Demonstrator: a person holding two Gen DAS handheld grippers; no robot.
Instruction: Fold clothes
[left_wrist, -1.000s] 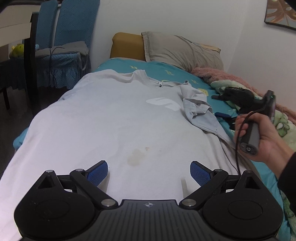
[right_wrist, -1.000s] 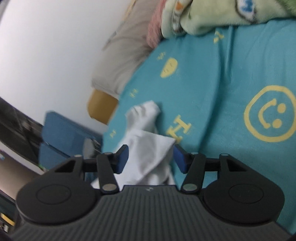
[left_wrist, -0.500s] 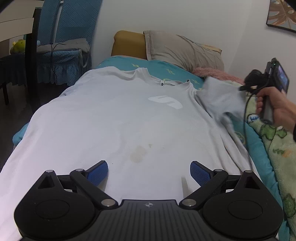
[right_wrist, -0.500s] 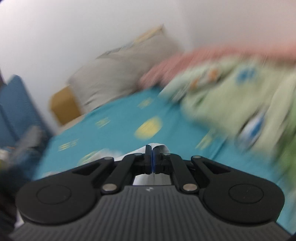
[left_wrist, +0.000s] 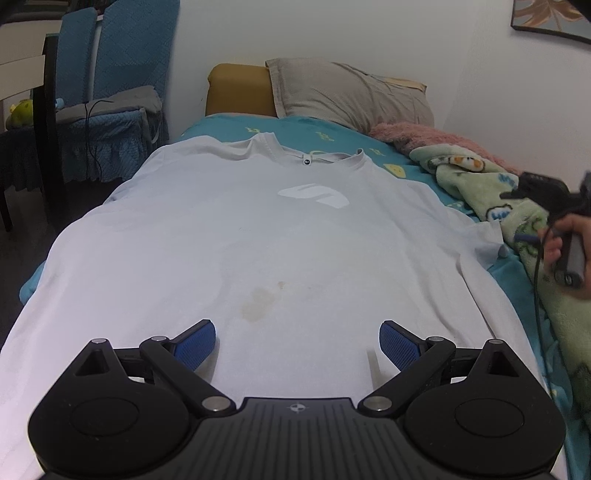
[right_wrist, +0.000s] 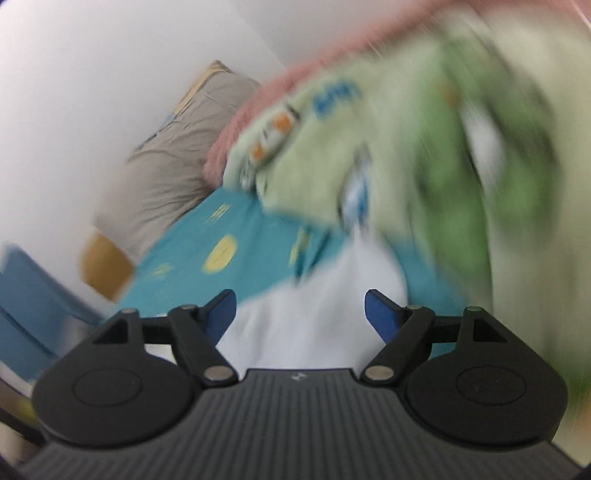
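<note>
A large white T-shirt (left_wrist: 258, 240) lies spread face up on the bed, collar toward the pillow, with a white logo on the chest and a yellowish stain near the hem. My left gripper (left_wrist: 297, 341) hovers open just above the hem area, nothing between its blue pads. The shirt's right sleeve (left_wrist: 487, 240) now lies stretched out flat toward the green blanket. My right gripper (right_wrist: 300, 308) is open over that sleeve (right_wrist: 314, 306), holding nothing; this view is blurred. In the left wrist view a hand holds the right gripper (left_wrist: 543, 199) at the bed's right side.
A teal sheet (left_wrist: 229, 123) with yellow prints covers the bed. A grey pillow (left_wrist: 347, 96) and a mustard cushion (left_wrist: 240, 90) lie at the head. A green blanket (left_wrist: 480, 177) and pink fleece (left_wrist: 417, 134) are bunched along the right. Blue-covered chairs (left_wrist: 110, 92) stand left.
The right gripper shut on the crumpled right sleeve, pulled it outward to the right, then opened and let it go. The sleeve now lies spread flat. The left gripper stayed put.
</note>
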